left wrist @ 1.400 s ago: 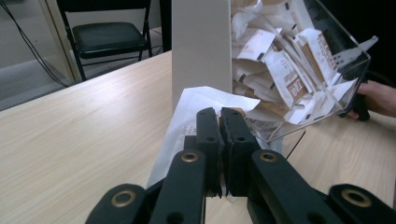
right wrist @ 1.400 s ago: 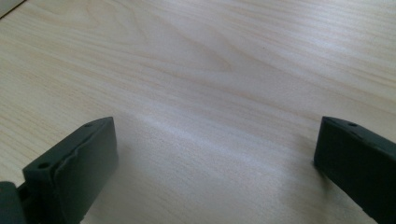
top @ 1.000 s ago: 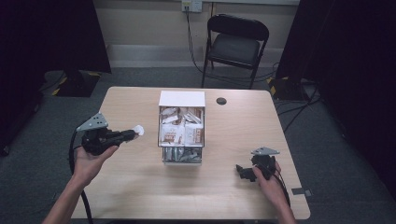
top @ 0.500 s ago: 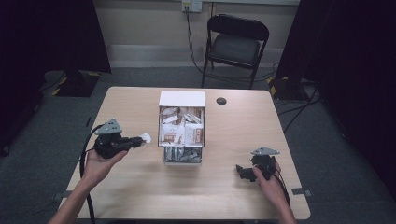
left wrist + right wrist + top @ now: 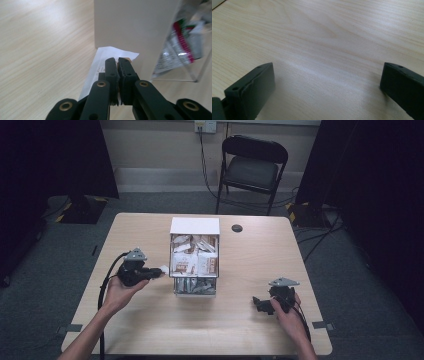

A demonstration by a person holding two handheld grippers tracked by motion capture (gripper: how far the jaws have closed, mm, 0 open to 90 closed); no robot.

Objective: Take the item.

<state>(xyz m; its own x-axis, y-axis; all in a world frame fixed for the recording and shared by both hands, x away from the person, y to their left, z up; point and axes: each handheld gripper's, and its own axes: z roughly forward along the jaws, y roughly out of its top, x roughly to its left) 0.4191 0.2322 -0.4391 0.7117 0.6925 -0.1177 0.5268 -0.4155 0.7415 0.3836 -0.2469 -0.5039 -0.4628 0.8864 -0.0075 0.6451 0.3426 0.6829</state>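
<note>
Left tool (image 5: pixel 156 271) pinching white packet (image 5: pixel 110 53), dropped from above table (image 5: pixel 150 330) to beside organizer box (image 5: pixel 195 255); likely set-down next. Right tool (image 5: pixel 261 304) spread, idle.

Legible text: none. Packets (image 5: pixel 194 261) in the box (image 5: pixel 195 226) and the white packet (image 5: pixel 100 67) carry print too blurred to read.

Left tongs (image 5: pixel 156 272) with white packet (image 5: pixel 164 269) lowered beside box (image 5: pixel 195 226).
</note>
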